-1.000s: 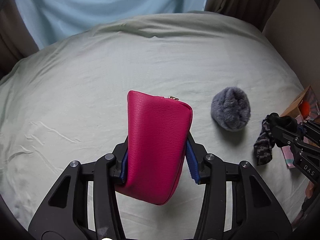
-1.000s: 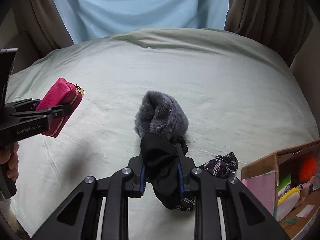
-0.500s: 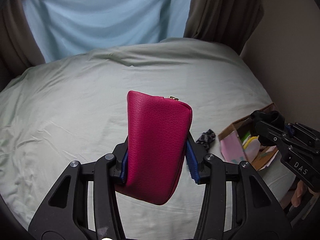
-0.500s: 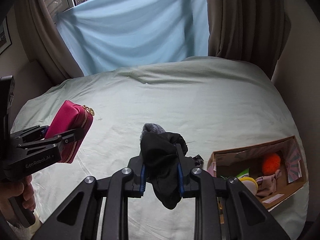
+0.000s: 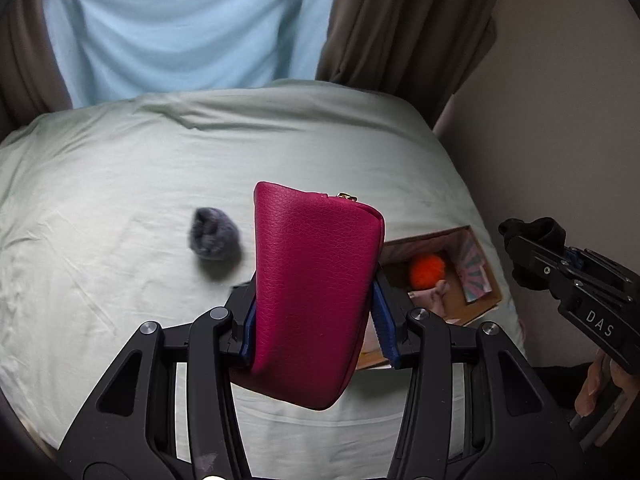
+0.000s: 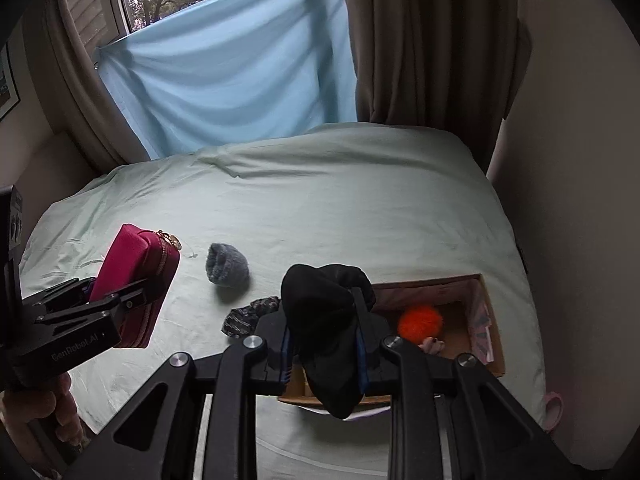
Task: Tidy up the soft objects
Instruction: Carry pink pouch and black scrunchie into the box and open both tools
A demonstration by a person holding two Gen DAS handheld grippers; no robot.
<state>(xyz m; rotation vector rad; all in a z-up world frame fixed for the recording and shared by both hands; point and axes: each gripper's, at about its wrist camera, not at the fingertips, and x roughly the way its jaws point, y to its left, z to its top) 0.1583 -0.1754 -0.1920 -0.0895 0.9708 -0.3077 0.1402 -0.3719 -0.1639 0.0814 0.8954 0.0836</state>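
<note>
- Cardboard box [image 6: 486, 312], the drop point as I read the task, sits open at the bed's [image 6: 320, 200] right edge; an orange pom-pom [image 6: 420, 322] and some pink items lie inside.
- In the right wrist view the box lies directly beyond my right tongs [image 6: 324, 344], spreading from 12 toward 2 o'clock; its long axis runs roughly crosswise to the fingers.
- Right tongs are clenched on a black sock [image 6: 320, 300], which hangs below the pads, over the box's near-left corner.
- In the left wrist view the box lies at about 2 o'clock from my left tongs [image 5: 316, 312], partly hidden behind the load.
- Left tongs are clenched on a pink pouch [image 5: 316, 280], held upright with its zipper end pointing away.
- My judgement: the right hand is nearer the box and should release first; the left needs a swing toward 2 o'clock.
- Awaiting collection on the bed: a grey furry ball [image 6: 226, 266] and a dark patterned cloth [image 6: 248, 316], both at 10 to 11 o'clock from the right tongs.
</note>
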